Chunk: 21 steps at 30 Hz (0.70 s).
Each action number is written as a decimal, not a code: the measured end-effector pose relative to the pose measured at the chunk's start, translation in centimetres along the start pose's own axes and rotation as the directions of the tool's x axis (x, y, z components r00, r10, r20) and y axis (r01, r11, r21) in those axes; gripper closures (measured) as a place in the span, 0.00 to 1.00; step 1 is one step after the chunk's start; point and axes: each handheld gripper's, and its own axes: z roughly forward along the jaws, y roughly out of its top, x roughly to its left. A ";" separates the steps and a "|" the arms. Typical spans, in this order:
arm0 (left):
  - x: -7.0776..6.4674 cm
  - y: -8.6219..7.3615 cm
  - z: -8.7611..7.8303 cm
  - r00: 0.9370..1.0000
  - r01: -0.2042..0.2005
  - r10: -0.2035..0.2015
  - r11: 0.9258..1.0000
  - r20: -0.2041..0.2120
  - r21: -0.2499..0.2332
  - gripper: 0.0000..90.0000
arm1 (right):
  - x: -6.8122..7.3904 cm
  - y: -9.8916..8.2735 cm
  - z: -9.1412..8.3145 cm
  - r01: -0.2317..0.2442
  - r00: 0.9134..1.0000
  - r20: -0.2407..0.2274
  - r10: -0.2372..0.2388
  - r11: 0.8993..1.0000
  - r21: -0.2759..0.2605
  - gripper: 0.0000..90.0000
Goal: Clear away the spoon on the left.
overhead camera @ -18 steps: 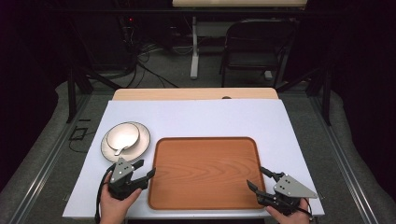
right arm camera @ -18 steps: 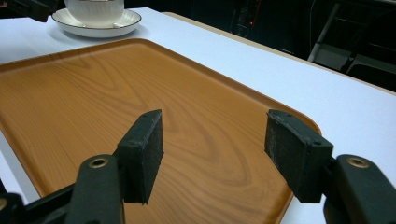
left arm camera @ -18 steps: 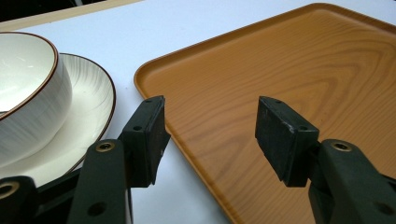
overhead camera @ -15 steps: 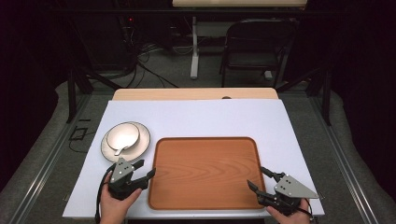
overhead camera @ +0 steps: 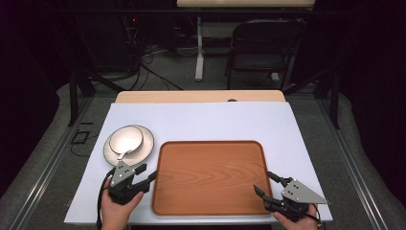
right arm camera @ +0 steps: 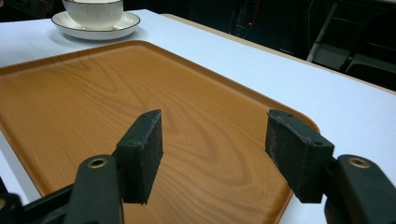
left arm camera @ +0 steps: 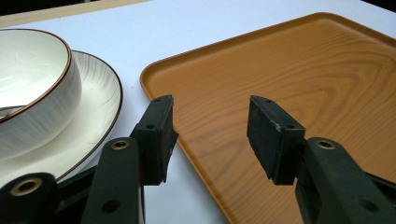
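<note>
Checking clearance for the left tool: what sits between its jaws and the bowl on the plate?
In the left gripper view, the left tool hangs over the tray edge; the plate rim and white tabletop separate it from the bowl.

Changes, item by item: none found.
- My left gripper (overhead camera: 147,171): same spot at the near left corner of the rectangular orange-brown wood-grain tray (overhead camera: 210,177), same jaw gap.
- My right gripper (overhead camera: 262,181): same spot at the tray's near right corner, same gap.
- Tray: no shift to record.
</note>
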 end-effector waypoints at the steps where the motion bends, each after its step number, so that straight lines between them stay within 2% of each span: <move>1: 0.0 0.1 -0.1 1.000 0.000 0.000 1.000 -0.011 0.008 0.57 | 0.0 0.0 0.0 -0.001 1.000 -0.001 0.001 1.000 0.000 0.41; 4: 0.0 0.5 -0.1 1.000 0.018 -0.018 1.000 -0.019 0.018 0.55 | 0.0 0.0 0.0 -0.002 1.000 -0.001 0.002 1.000 0.000 0.41; 7: 0.0 0.9 -0.1 1.000 0.018 -0.018 1.000 -0.015 0.022 0.55 | 0.0 0.0 0.0 -0.003 1.000 -0.001 0.003 1.000 0.001 0.41; 14: 0.1 1.6 -0.2 0.999 0.005 -0.002 0.999 -0.043 0.054 0.55 | 0.0 0.0 -0.1 -0.004 1.000 0.000 0.004 1.000 -0.003 0.41; 17: 0.5 1.9 -0.5 0.999 0.009 -0.006 0.998 -0.038 0.068 0.59 | 0.0 0.0 -0.1 -0.004 1.000 0.000 0.004 1.000 -0.003 0.41; 18: 0.8 2.0 -0.6 0.999 0.024 -0.022 0.997 -0.031 0.075 0.61 | 0.0 0.0 -0.1 -0.004 1.000 -0.001 0.004 1.000 -0.003 0.41; 21: 1.1 2.2 -0.8 0.999 0.037 -0.033 0.996 -0.040 0.082 0.64 | 0.0 0.0 -0.1 -0.004 1.000 -0.002 0.004 1.000 -0.002 0.41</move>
